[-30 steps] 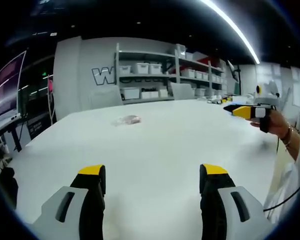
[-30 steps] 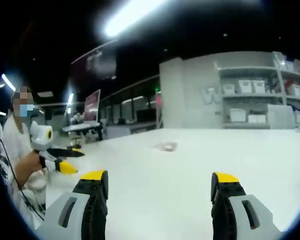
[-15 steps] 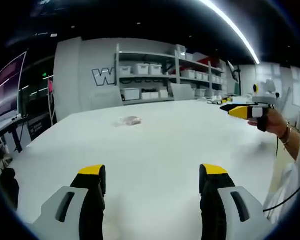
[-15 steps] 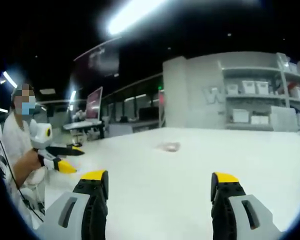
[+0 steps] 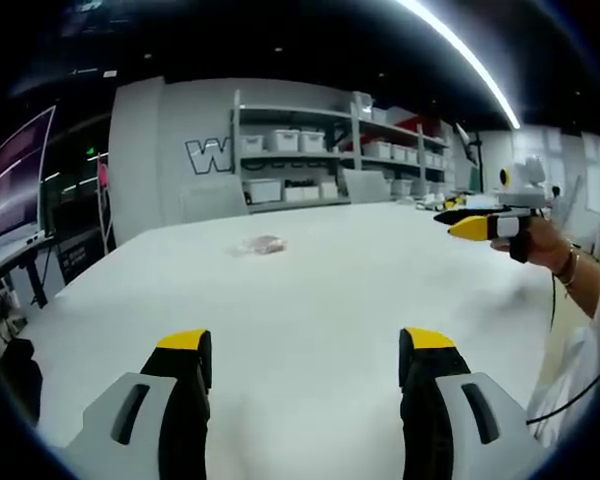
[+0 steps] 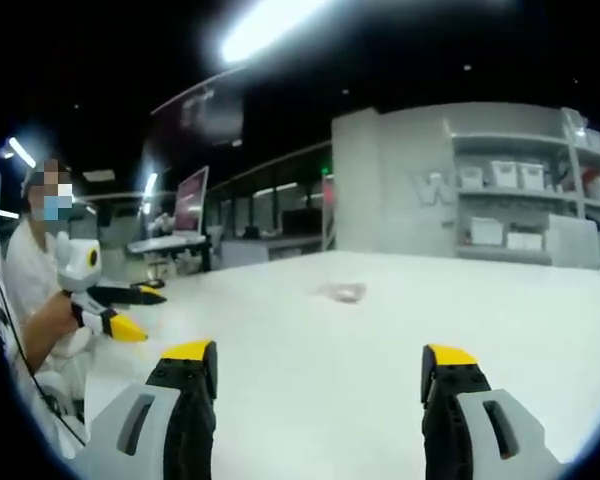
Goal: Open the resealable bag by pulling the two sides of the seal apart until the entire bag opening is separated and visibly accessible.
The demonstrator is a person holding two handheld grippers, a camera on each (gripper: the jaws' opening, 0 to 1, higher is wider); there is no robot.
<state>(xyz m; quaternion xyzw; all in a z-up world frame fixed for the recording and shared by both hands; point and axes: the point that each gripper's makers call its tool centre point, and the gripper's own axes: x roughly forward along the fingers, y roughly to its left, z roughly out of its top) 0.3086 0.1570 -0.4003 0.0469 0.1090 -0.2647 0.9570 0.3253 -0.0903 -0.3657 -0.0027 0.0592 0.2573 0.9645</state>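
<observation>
A small clear resealable bag [image 5: 260, 244] with something pinkish inside lies flat far out on the white table [image 5: 310, 300]; it is also the small pale patch, the bag [image 6: 342, 292], in the right gripper view. My left gripper [image 5: 305, 357] hovers open over the near table, well short of the bag, nothing between its yellow-tipped jaws. My right gripper [image 6: 320, 370] is open too, equally far from the bag. The right gripper [image 5: 468, 221] enters the left gripper view from the right, held by a hand. The left gripper [image 6: 130, 312] shows at the left of the right gripper view.
Shelving [image 5: 320, 150] with white bins lines the far wall behind the table. Monitors [image 6: 190, 205] and desks stand at the far left side. The person [image 6: 35, 300] holding the grippers sits at the table's edge. A cable [image 5: 580, 390] hangs near the sleeve.
Both views have drifted slightly; the right gripper has risen a little in the left gripper view. The bag lies where it was. Both pairs of jaws stay open.
</observation>
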